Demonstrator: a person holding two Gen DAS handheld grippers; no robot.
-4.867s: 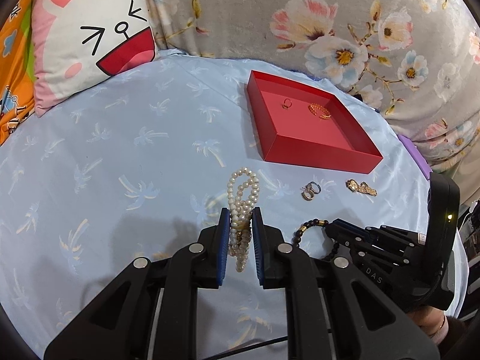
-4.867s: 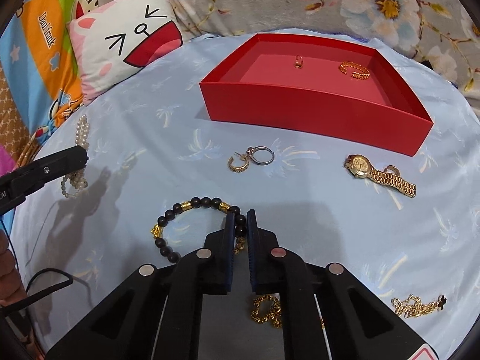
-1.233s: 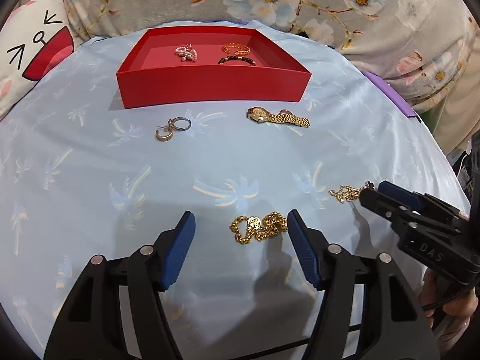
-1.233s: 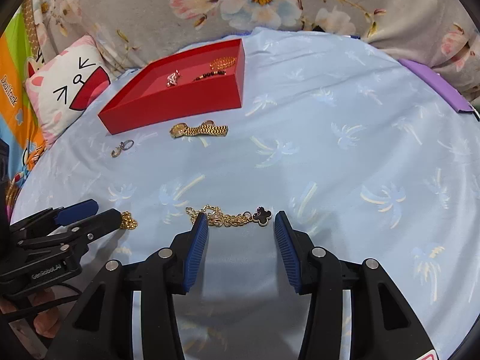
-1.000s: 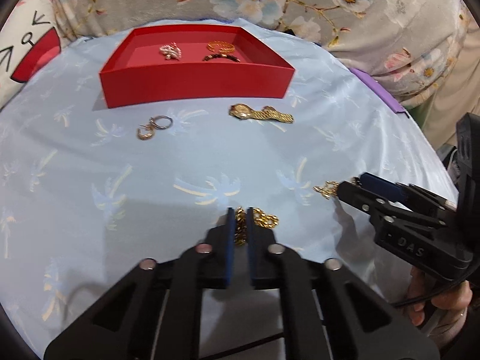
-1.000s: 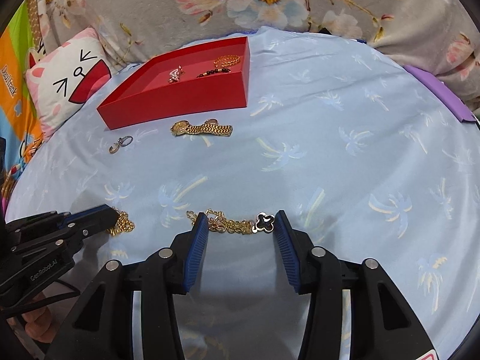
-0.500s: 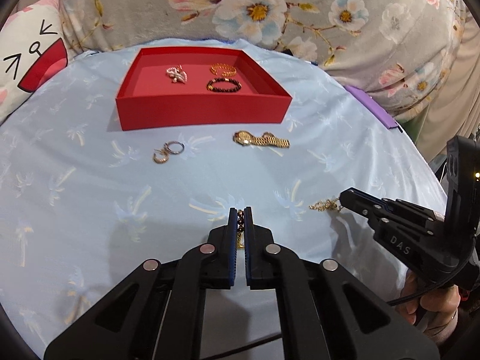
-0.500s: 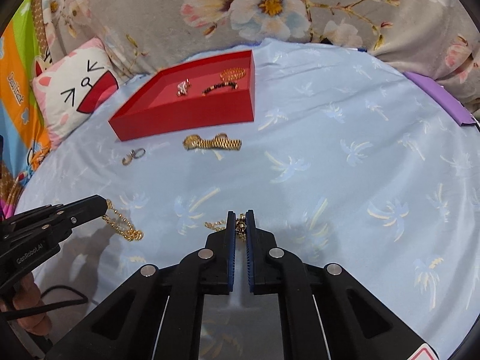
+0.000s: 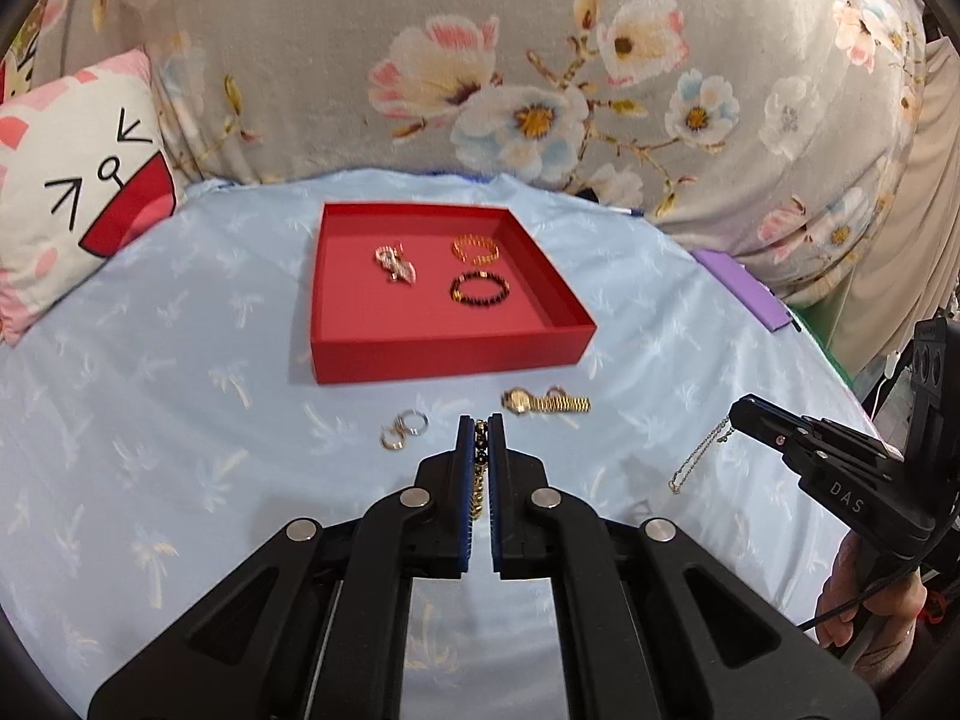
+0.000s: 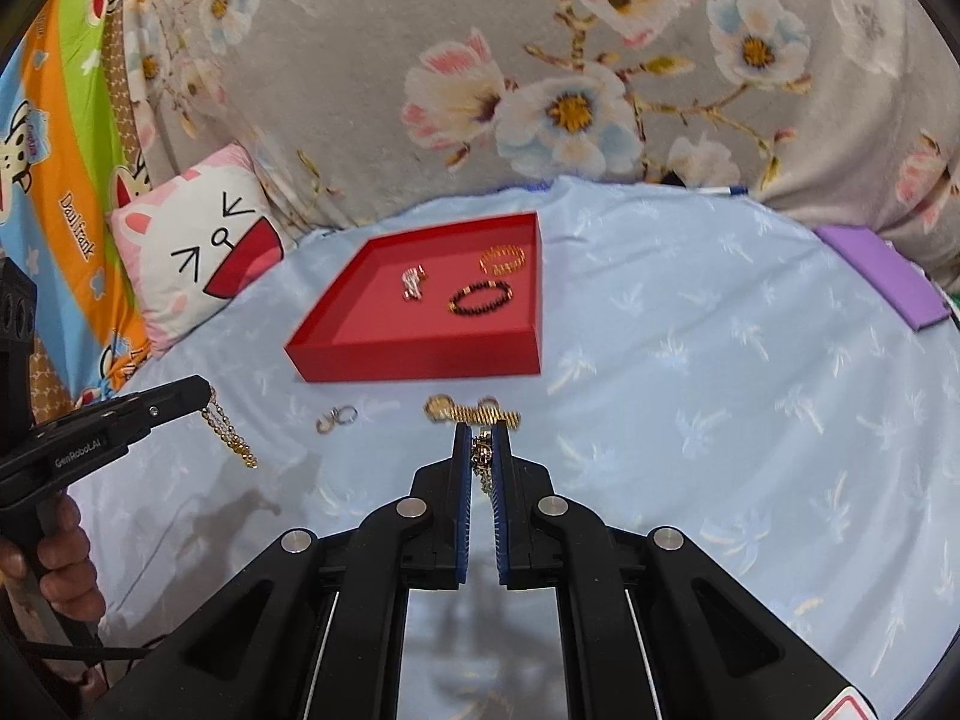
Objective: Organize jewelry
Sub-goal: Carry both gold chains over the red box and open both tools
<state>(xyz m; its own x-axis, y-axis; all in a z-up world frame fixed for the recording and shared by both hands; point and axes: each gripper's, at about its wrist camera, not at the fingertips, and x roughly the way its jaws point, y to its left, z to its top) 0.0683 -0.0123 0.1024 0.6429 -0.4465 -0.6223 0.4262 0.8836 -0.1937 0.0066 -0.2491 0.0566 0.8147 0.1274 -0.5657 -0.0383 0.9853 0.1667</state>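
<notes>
Both grippers have closed on a chain each & lifted off the bed since the earlier frames, right jaws having just been closing. Left wrist view: left gripper (image 9: 479, 427) pinched narrow on gold chain (image 9: 478, 483), which hangs clear of the blue sheet (image 9: 180, 420); red tray (image 9: 456, 360) sits toward the far edge w/ pearl piece (image 9: 395, 264), gold bangle (image 9: 475, 248), black bead bracelet (image 9: 479, 288) already inside; gold watch (image 9: 543, 402) & rings (image 9: 403, 427) lie loose just in front of the tray. Right wrist view: right gripper (image 10: 481, 441) clamped on clover chain (image 10: 482, 462), dangling. Step, I'd say: carry phase. Next calls for moving both fwd over the tray, lowering, then opening; limp chains may swing or snag the front wall.
</notes>
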